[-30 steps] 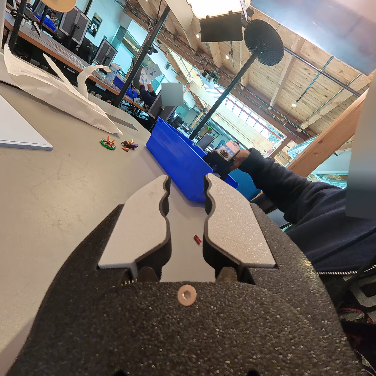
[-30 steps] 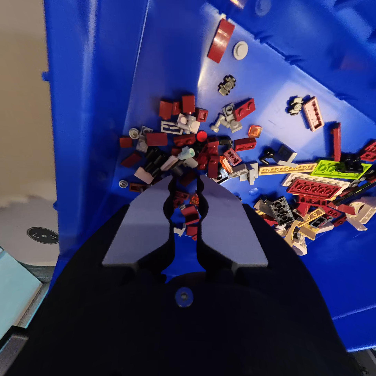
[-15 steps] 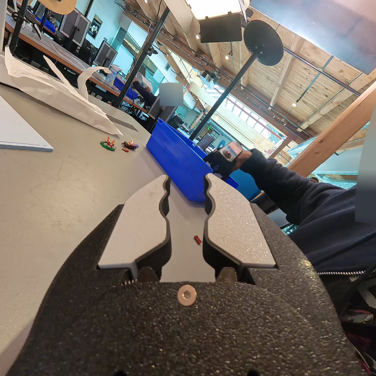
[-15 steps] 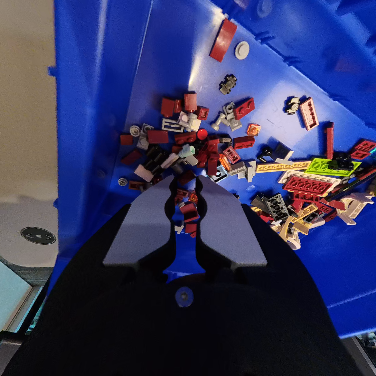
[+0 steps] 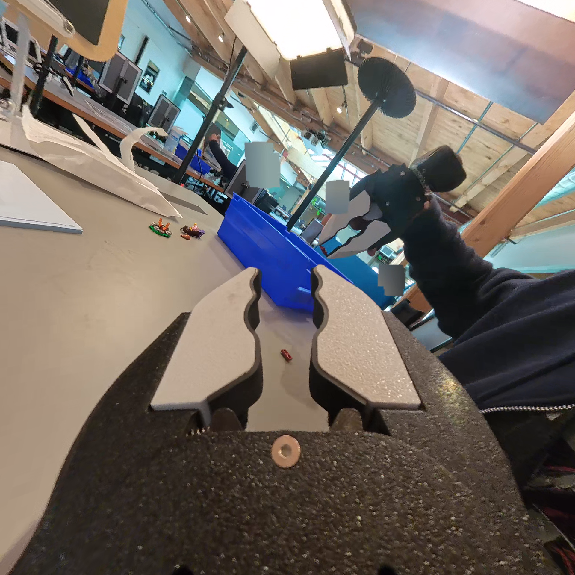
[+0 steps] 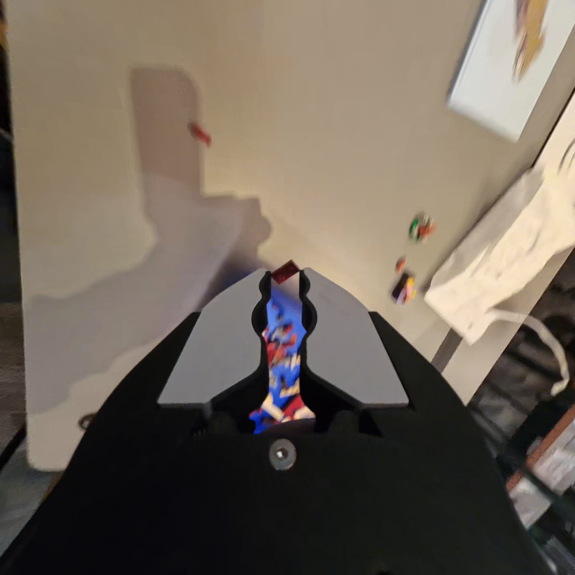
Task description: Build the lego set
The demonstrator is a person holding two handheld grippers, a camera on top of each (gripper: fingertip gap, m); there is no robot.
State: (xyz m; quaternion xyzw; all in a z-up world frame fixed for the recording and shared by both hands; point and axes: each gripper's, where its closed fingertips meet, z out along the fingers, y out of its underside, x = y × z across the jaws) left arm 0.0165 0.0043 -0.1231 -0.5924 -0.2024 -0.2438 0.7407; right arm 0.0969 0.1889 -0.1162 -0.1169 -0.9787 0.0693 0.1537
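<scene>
While left claw (image 5: 284,273) gapes bare, right claw (image 6: 284,273) pinches dark-red plate (image 6: 285,273) crosswise at tips.

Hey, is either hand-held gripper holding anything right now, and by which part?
The right hand-held gripper pinches a small dark red brick by two opposite corners at its fingertips. The left hand-held gripper holds nothing.

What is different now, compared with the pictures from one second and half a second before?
The right gripper was down among the loose bricks in the blue bin; now it is raised above the bin's rim and holds a small dark red piece at its fingertips. The left gripper stayed open, low over the grey table, with the small red brick lying between its fingers, unmoved.
</scene>
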